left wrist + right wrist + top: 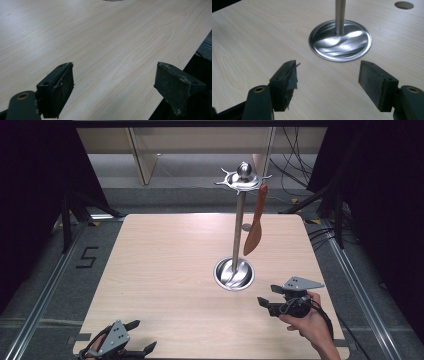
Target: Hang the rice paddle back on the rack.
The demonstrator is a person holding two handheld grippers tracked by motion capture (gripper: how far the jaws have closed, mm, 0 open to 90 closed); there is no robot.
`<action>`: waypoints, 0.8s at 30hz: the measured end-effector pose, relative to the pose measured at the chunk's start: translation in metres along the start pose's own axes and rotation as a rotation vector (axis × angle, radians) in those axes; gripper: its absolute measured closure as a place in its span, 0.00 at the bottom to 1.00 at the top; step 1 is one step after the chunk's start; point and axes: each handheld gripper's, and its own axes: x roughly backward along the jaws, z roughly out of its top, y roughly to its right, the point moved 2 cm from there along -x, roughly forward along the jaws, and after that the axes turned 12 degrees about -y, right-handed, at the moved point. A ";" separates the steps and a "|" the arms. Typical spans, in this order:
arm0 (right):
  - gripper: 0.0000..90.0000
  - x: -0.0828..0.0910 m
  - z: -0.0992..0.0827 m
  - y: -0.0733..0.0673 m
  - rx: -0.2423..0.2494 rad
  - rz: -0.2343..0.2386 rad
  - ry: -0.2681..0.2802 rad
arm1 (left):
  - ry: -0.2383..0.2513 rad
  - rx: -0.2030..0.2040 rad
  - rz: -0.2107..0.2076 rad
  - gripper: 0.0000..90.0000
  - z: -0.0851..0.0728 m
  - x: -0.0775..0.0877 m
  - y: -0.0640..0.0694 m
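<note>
A steel utensil stand (238,227) rises from a round dished base (234,273) near the table's middle right. An orange-brown spatula (255,227) hangs from a hook on the stand's top ring (242,179). My right gripper (268,296) hovers low over the table just right of the base, held by a hand, its jaws open and empty. In the right gripper view the base (340,41) and the pole (340,15) lie just ahead of the open jaws. My left gripper (141,336) rests at the table's near left edge, open and empty.
The light wooden table (165,270) has a small round hole (246,227) behind the stand, seen also as the hole (404,5) in the right gripper view. A dark floor with rails and cables surrounds the table. The left gripper view looks along bare tabletop (105,42).
</note>
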 end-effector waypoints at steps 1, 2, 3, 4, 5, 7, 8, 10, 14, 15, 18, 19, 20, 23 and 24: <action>0.36 -0.001 -0.001 0.001 0.022 0.005 0.007 | -0.001 0.000 0.000 0.17 0.000 0.000 0.000; 0.36 -0.001 -0.003 0.000 0.012 0.010 -0.006 | 0.000 -0.002 0.000 0.17 0.000 0.000 0.000; 0.36 -0.002 -0.004 -0.002 0.004 0.014 -0.006 | -0.004 -0.009 0.004 0.17 0.000 0.001 0.000; 0.36 -0.002 -0.004 -0.002 0.004 0.014 -0.006 | -0.007 -0.003 0.008 0.17 0.000 0.001 0.000; 0.35 -0.003 -0.006 -0.002 0.003 0.008 -0.010 | 0.002 0.025 0.003 0.17 0.000 0.000 0.001; 0.35 -0.005 -0.008 -0.003 -0.004 0.021 -0.015 | 0.010 0.034 -0.002 0.17 0.000 0.000 0.002; 0.35 -0.005 -0.009 -0.003 -0.003 0.027 -0.017 | 0.009 0.033 -0.001 0.17 0.000 0.000 0.002; 0.35 -0.006 -0.010 0.000 0.032 0.002 -0.012 | 0.010 0.034 -0.002 0.17 -0.001 0.000 0.002; 0.35 -0.006 -0.015 -0.006 -0.010 0.026 -0.038 | 0.001 -0.003 0.000 0.17 0.000 0.000 0.000; 0.35 -0.006 -0.015 -0.006 -0.010 0.026 -0.038 | 0.003 -0.002 0.000 0.17 0.000 0.001 0.000; 0.35 -0.007 -0.018 -0.006 0.002 0.028 -0.048 | 0.018 0.001 0.003 0.17 0.000 0.001 0.001; 0.35 -0.007 -0.019 -0.008 -0.011 0.026 -0.047 | 0.005 -0.008 0.012 0.17 -0.001 0.002 -0.001; 0.34 -0.008 -0.020 -0.006 0.021 0.019 -0.048 | 0.019 0.003 0.003 0.17 -0.001 0.001 0.000; 0.34 -0.008 -0.023 -0.007 0.008 0.018 -0.058 | 0.009 0.004 0.001 0.17 -0.001 0.002 0.000; 0.33 -0.008 -0.026 -0.011 -0.017 0.034 -0.069 | 0.018 0.004 0.005 0.17 -0.001 0.001 0.000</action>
